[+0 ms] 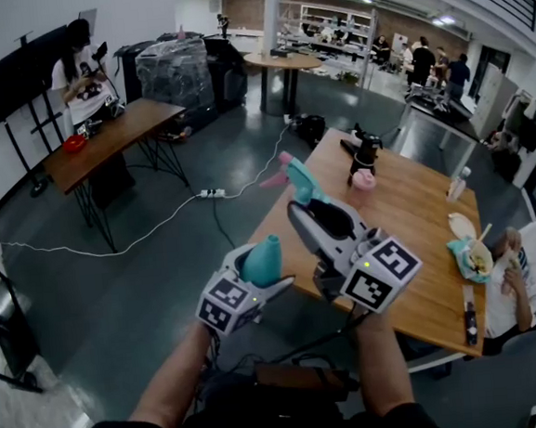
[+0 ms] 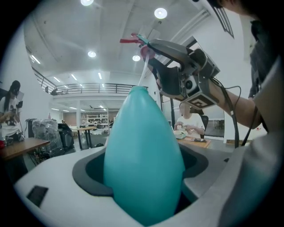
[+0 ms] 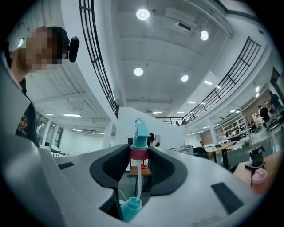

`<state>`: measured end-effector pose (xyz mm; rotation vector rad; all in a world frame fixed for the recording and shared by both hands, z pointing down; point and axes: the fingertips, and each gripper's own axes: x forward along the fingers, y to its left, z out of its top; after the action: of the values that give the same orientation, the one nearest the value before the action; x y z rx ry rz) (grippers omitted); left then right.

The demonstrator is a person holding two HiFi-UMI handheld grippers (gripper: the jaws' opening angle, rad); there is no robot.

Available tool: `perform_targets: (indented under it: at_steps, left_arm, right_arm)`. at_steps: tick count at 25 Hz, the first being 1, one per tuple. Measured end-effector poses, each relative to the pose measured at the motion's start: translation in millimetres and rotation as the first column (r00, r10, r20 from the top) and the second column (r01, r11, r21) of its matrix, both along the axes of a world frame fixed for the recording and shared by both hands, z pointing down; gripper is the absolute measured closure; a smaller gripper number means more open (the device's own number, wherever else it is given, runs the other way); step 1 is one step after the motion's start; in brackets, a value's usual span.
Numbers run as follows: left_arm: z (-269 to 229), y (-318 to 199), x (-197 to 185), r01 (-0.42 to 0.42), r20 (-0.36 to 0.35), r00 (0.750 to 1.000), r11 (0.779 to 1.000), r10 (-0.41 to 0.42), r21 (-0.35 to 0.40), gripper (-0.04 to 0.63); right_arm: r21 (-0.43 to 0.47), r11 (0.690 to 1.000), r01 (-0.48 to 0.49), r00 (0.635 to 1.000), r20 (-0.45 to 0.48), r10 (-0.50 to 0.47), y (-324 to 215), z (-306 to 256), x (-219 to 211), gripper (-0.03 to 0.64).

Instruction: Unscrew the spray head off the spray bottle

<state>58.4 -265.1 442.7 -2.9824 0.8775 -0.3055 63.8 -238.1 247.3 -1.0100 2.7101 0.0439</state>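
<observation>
Clamps the spray bottle [image 2: 144, 155] in the left gripper [image 1: 255, 279] to steady it. Grips the spray head [image 3: 141, 133] by its pink collar [image 3: 139, 153] in the right gripper [image 1: 302, 196], unscrewed and raised, dip tube [image 3: 138, 184] reaching the neck [image 3: 131, 207] just below.

One spray bottle [image 1: 264, 255], one spray head [image 1: 298, 182] — left tool [image 1: 259, 272], right tool [image 1: 303, 207] — two

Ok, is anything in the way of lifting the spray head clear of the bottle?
Only its own dip tube, which runs from the pink collar down to the bottle's open neck. The spray head is off the neck; nothing else stands between them.
</observation>
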Motion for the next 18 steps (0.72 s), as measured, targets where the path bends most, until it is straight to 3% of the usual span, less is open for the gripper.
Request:
perform_targets:
  at_steps: [18]
  left_arm:
    - [10.8, -8.8, -13.3, 0.051, 0.023, 0.998, 0.999, -0.051, -0.012, 0.164]
  right_arm:
    - [0.031, 0.994, -0.105, 0.994, 0.038, 0.103, -1.4, -6.2, 29.5, 0.477]
